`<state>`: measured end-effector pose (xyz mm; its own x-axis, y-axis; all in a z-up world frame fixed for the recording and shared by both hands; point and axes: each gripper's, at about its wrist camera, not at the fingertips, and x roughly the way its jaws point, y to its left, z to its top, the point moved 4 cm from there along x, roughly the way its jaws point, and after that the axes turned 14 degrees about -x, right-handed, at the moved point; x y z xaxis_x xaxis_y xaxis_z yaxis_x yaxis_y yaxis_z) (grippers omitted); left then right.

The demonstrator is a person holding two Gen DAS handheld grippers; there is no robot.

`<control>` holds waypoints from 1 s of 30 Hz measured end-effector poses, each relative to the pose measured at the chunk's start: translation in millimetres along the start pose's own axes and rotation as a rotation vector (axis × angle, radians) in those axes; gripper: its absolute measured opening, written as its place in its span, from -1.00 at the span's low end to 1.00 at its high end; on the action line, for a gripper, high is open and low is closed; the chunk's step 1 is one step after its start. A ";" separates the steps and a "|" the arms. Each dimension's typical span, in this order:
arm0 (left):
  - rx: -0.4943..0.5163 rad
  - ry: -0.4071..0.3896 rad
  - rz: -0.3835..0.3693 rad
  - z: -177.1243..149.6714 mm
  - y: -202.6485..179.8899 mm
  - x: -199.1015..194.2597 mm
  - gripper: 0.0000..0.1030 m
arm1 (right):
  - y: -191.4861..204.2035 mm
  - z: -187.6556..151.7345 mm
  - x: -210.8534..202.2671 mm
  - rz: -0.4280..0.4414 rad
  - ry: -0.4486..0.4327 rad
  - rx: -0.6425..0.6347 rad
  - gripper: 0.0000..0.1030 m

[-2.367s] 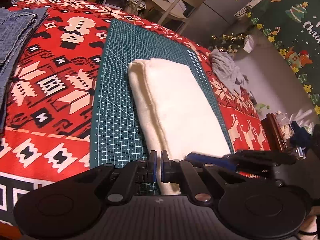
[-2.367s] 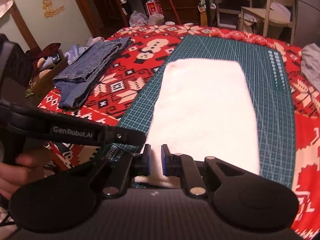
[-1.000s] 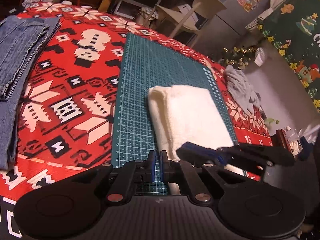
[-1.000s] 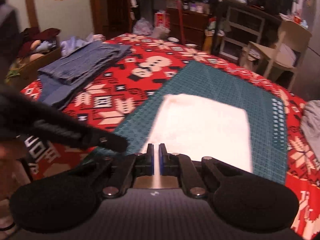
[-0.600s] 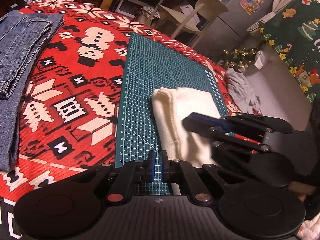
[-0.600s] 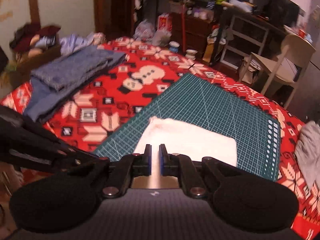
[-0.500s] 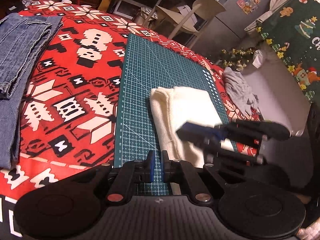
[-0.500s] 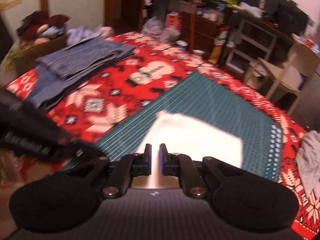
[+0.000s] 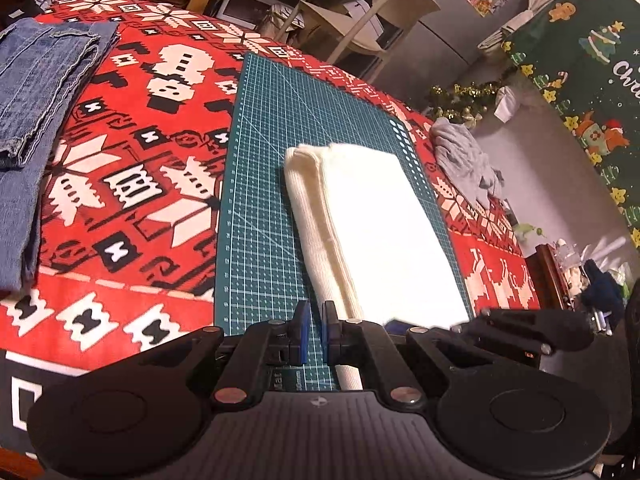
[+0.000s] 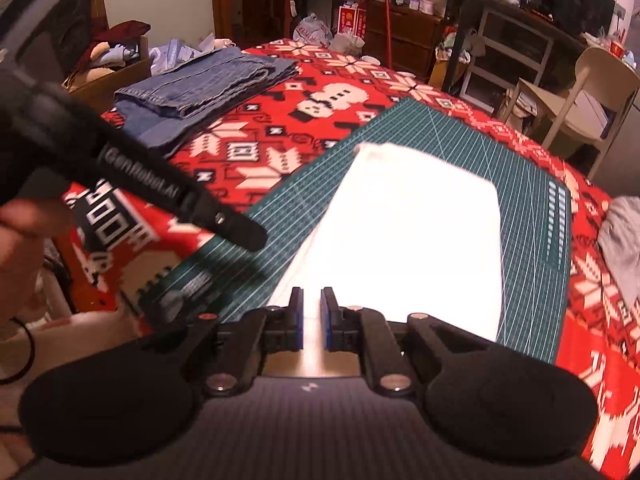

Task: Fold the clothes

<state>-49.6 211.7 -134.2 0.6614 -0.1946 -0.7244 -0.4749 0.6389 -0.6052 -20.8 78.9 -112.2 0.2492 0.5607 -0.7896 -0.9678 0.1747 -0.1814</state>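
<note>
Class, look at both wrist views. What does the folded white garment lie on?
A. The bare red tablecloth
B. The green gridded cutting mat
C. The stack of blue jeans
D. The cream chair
B: the folded white garment rests wholly on the green gridded cutting mat, apart from the jeans.

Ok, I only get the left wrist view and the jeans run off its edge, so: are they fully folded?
Observer: Yes; the right wrist view shows the jeans as one folded stack, apart from the mat.
Operator: Anything past them?
Observer: A full cardboard box sits beyond them, off the table.
Operator: Who holds the left gripper?
Observer: A hand, at that view's left edge.
</note>
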 end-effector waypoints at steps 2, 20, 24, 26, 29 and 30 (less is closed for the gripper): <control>0.006 0.007 -0.002 -2.7 -1.3 0.2 -0.92 | 3.8 -4.7 -3.7 0.004 0.004 0.005 -0.79; 0.089 0.102 -0.038 -30.0 -20.7 9.3 -0.92 | -4.8 -4.8 -3.5 0.034 0.005 0.129 -0.77; 0.094 0.100 -0.031 -31.0 -22.0 5.7 -0.92 | -5.4 -14.0 -16.5 0.040 0.001 0.186 -0.77; 0.122 0.086 -0.025 -31.7 -27.8 0.4 -0.92 | -7.9 -15.7 -23.4 0.030 -0.016 0.217 -0.77; 0.172 0.073 -0.011 -31.1 -39.7 -4.4 -0.92 | -15.2 -18.0 -34.2 -0.016 -0.041 0.271 -0.77; 0.186 0.072 -0.001 -29.5 -45.7 -4.6 -0.92 | -19.1 -19.3 -38.6 -0.029 -0.053 0.297 -0.76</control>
<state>-48.0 161.4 -113.0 0.6156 -0.2437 -0.7494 -0.3542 0.7639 -0.5394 -12.7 38.3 -89.6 0.2854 0.5920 -0.7537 -0.9092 0.4161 -0.0175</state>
